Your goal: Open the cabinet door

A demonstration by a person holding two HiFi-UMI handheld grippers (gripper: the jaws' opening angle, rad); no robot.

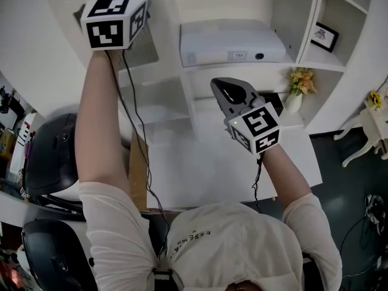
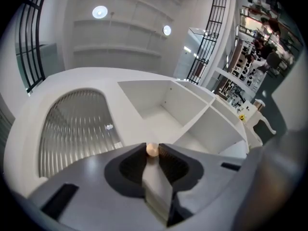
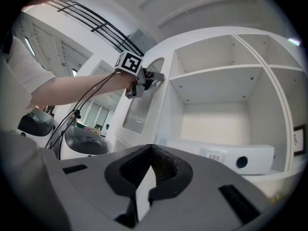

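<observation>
Head view steeply down, gripper views share cabinet (image 3: 221, 114)

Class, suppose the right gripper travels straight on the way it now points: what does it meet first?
The right gripper would probably meet the white device in the open compartment first, near its left end; depth is unclear.

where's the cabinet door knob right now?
Left gripper view, bottom centre: the small round knob sits pinched between the tips of the left tongs, just right of the cabinet door's ribbed-glass panel.
</observation>
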